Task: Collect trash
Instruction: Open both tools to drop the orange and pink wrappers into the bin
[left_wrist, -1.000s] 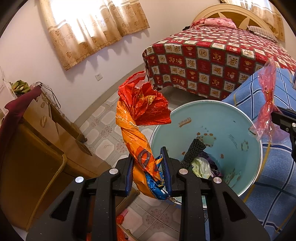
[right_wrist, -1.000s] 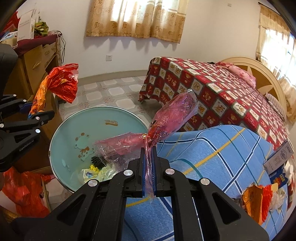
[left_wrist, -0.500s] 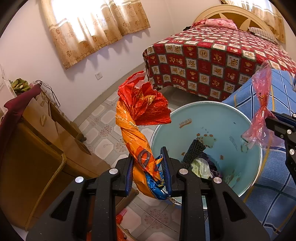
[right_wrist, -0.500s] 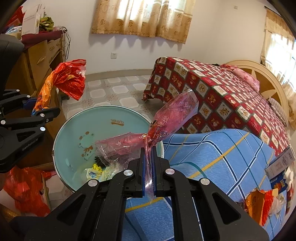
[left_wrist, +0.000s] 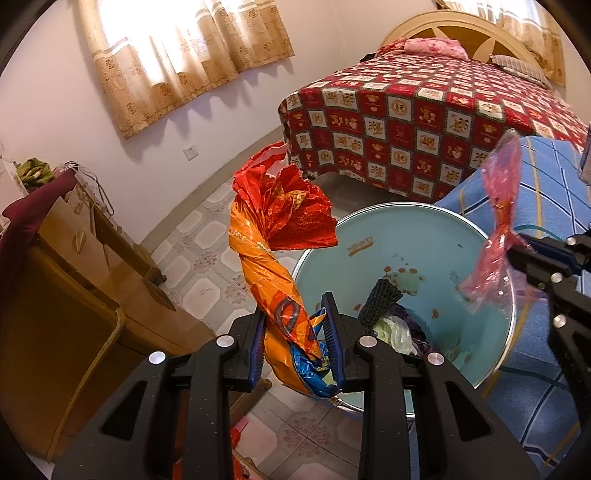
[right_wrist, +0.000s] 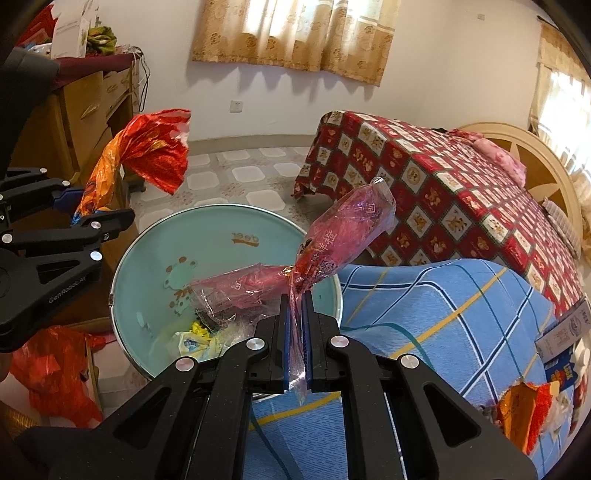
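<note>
My left gripper (left_wrist: 293, 310) is shut on a twisted orange and red foil wrapper (left_wrist: 273, 236), which stands up from the jaws just left of the bin's rim. The round light-blue bin (left_wrist: 406, 229) sits below, with a black mesh piece and crumpled bags (left_wrist: 391, 328) at its bottom. My right gripper (right_wrist: 295, 299) is shut on a clear pink plastic wrapper (right_wrist: 343, 236) and holds it over the bin's right edge (right_wrist: 221, 229). In the right wrist view the left gripper (right_wrist: 96, 206) and its orange wrapper (right_wrist: 147, 147) hang at the left.
A blue checked cloth (right_wrist: 443, 332) covers a surface right of the bin, with more wrappers (right_wrist: 524, 413) and a box on it. A bed with a red patterned cover (left_wrist: 424, 122) stands behind, a wooden dresser (left_wrist: 74, 288) at the left, and a red bag (right_wrist: 55, 369) on the floor.
The right gripper has carried the pink wrapper leftward, from over the blue cloth to over the bin's rim. The left gripper and orange wrapper have stayed put.
</note>
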